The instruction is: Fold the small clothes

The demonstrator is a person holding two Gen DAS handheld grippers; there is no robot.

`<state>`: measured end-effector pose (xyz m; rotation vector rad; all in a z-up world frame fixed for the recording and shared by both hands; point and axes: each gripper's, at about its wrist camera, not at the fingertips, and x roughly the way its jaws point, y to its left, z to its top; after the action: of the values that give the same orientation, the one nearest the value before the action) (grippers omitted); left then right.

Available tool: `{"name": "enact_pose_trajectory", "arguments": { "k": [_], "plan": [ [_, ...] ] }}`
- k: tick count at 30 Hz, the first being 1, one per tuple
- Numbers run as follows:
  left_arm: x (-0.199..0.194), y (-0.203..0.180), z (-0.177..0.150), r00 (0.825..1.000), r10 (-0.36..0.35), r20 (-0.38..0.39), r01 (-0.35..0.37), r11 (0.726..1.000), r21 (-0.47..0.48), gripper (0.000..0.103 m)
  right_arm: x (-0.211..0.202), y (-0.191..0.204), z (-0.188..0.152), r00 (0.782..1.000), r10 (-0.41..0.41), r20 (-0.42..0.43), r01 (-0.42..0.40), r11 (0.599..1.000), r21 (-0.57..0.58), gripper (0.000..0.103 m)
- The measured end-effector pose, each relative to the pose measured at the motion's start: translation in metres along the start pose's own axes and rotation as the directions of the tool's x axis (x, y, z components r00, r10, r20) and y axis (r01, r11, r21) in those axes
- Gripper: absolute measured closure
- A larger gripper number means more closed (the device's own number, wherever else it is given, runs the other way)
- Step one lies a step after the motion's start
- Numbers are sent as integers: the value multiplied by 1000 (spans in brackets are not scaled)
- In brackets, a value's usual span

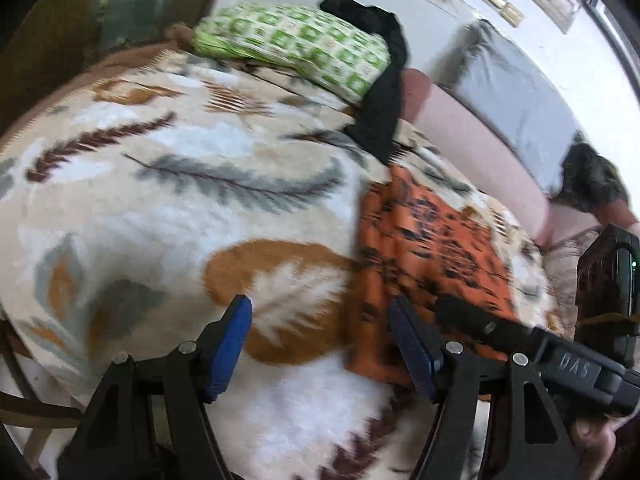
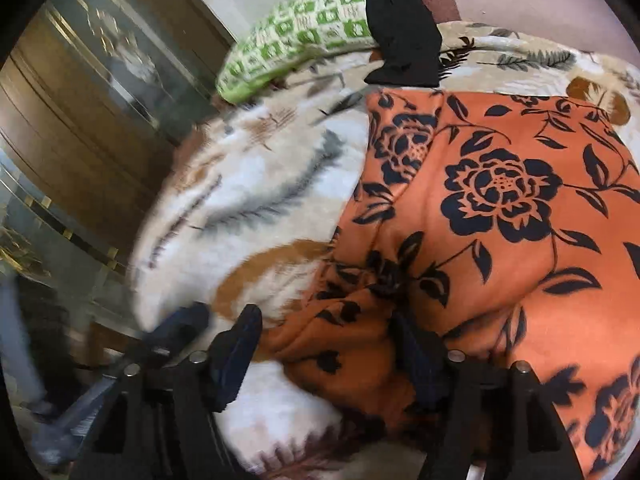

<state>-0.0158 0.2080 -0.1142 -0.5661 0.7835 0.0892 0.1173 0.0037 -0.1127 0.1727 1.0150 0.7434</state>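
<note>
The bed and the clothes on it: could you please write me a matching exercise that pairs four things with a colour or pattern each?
Things:
1. garment
2. pillow
3. blanket
4. cloth draped over the pillow

Colours:
A. plain black
B. cream with feather shapes
C. orange with dark flowers
D. green and white squares

Pairs: 1-C, 2-D, 3-B, 4-A

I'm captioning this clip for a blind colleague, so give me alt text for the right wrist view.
An orange floral garment lies on a feather-print blanket, its near corner bunched between the open fingers of the right hand-held gripper. Behind it, a black garment drapes over a green-and-white patterned pillow.
</note>
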Motion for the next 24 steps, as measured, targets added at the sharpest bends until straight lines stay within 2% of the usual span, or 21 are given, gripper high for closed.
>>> {"name": "enact_pose_trajectory", "arguments": {
  "k": [4, 8, 10, 11, 12, 13, 14, 15, 16, 18, 19, 20, 22, 23, 24],
  "plan": [
    [4, -23, -4, 990, -129, -56, 129, 992, -10, 31, -50, -41, -10, 993, -34, 109, 20, 992, 124, 29],
    [25, -45, -9, 981, -141, -134, 142, 990, -9, 31, -68, -75, -23, 992, -29, 122, 1, 976, 218, 27],
    [38, -50, -8, 981, -112, -157, 111, 994, -12, 31, -68, -81, -26, 992, -13, 124, -17, 971, 238, 27],
    [43, -50, -6, 979, -120, -165, 117, 993, -28, 31, -69, -85, -28, 992, -1, 126, -30, 970, 242, 27],
    [50, -50, -3, 974, -128, -187, 121, 991, -50, 36, -67, -86, -30, 992, 10, 125, -40, 970, 241, 27],
    [55, -50, -1, 971, -136, -197, 126, 990, -64, 49, -64, -86, -30, 993, 18, 121, -47, 970, 237, 27],
    [58, -53, 3, 969, -141, -205, 133, 990, -53, 84, -61, -87, -30, 993, 22, 114, -48, 971, 235, 27],
    [52, -59, 7, 976, -117, -181, 117, 993, -11, 87, -59, -88, -30, 994, 22, 108, -47, 971, 235, 27],
    [40, -66, 10, 986, -114, -126, 118, 992, 32, 87, -57, -90, -30, 994, 28, 103, -51, 970, 238, 27],
    [12, -85, 8, 994, -105, -22, 107, 983, 148, 88, -55, -95, -32, 994, 47, 99, -72, 963, 259, 27],
    [6, -87, 3, 996, -89, 12, 85, 981, 173, 88, -54, -98, -33, 993, 56, 101, -81, 960, 267, 27],
    [10, -83, -4, 998, -61, 10, 58, 983, 171, 88, -53, -101, -34, 993, 63, 99, -88, 958, 274, 27],
    [47, -63, -18, 995, 29, -98, -16, 992, 128, 88, -50, -104, -34, 995, 63, 81, -84, 954, 287, 27],
    [60, -50, -24, 989, 45, -141, -33, 995, 91, 87, -49, -103, -32, 996, 55, 66, -71, 958, 280, 27],
    [63, -43, -26, 989, 29, -143, -20, 998, 65, 86, -48, -100, -29, 998, 50, 44, -60, 961, 271, 27]
  ]
}}
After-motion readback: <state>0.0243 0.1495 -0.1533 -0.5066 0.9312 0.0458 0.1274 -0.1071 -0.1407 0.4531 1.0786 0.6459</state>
